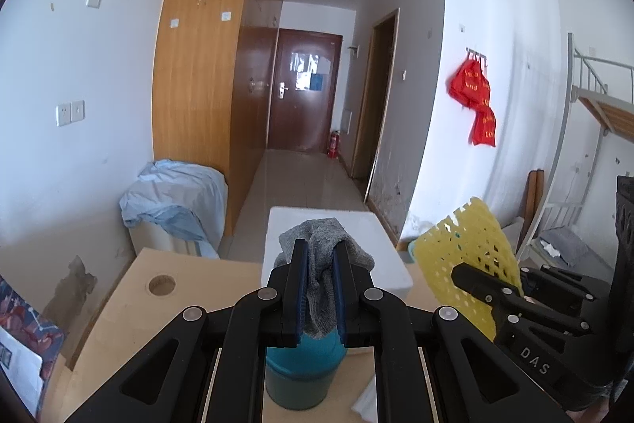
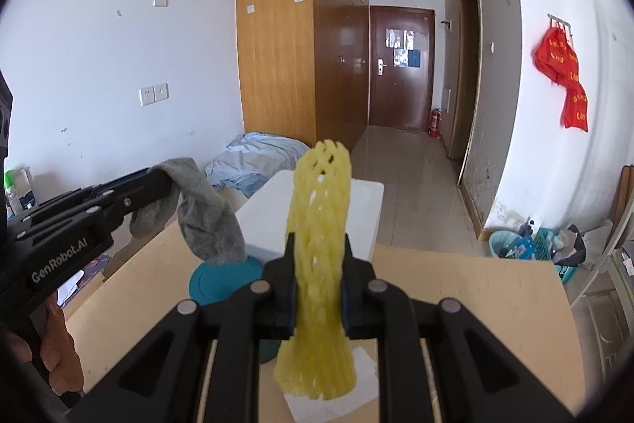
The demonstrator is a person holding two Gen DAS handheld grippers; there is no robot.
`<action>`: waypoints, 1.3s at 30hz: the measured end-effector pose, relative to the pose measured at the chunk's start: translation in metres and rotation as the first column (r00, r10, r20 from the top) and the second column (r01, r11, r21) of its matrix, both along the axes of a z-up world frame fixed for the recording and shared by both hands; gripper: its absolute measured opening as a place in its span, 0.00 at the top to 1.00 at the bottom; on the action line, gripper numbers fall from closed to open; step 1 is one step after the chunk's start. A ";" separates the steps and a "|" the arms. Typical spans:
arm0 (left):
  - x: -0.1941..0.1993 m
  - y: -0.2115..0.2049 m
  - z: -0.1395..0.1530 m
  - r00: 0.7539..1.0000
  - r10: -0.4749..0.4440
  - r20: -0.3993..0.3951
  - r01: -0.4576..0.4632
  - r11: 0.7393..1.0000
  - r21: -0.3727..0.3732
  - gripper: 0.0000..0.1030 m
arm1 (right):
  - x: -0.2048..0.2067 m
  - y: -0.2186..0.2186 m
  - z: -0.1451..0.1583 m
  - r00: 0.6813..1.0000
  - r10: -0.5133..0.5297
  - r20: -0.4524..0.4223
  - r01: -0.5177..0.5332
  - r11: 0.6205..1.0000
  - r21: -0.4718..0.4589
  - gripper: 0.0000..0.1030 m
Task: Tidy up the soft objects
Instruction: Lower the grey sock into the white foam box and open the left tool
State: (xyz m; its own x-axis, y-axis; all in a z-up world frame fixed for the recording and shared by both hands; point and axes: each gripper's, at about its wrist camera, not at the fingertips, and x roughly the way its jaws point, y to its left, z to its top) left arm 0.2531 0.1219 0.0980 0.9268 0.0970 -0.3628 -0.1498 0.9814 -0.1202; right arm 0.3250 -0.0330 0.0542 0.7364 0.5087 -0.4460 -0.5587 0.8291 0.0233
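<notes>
My left gripper [image 1: 320,256] is shut on a grey sock [image 1: 323,244], which hangs above a teal round container [image 1: 301,375] on the wooden table [image 1: 130,304]. In the right wrist view the same grey sock [image 2: 206,217] droops from the left gripper [image 2: 166,193] over the teal container [image 2: 222,280]. My right gripper [image 2: 318,248] is shut on a yellow foam net sleeve [image 2: 319,244] that stands upright between the jaws. The left wrist view shows that yellow foam net sleeve [image 1: 471,244] and the right gripper [image 1: 467,276] at the right.
A white foam box [image 1: 372,244] stands at the table's far edge. A white sheet [image 2: 356,399] lies under the yellow net. Blue bedding [image 1: 174,197] is heaped against the left wall. A round hole [image 1: 161,285] pierces the tabletop. A hand [image 2: 55,351] holds the left gripper.
</notes>
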 end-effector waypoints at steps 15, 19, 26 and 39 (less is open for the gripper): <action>0.056 0.029 0.000 1.000 -0.012 -0.008 0.012 0.999 -0.043 0.88 | 0.045 0.024 0.001 0.999 0.037 0.008 -0.037 0.999 0.003 0.81; 0.073 0.031 -0.005 0.999 -0.025 -0.025 0.024 0.999 -0.044 0.88 | 0.057 0.023 -0.002 1.000 0.027 0.002 -0.027 1.000 0.013 0.81; 0.098 0.033 -0.014 0.998 -0.056 -0.031 0.055 0.997 -0.047 0.88 | 0.075 0.027 -0.015 1.000 0.015 -0.022 -0.015 1.000 0.002 0.81; 0.131 0.041 -0.027 0.996 -0.047 -0.075 0.043 0.998 -0.050 0.88 | 0.091 0.039 -0.024 0.999 0.013 -0.034 -0.013 1.000 -0.020 0.81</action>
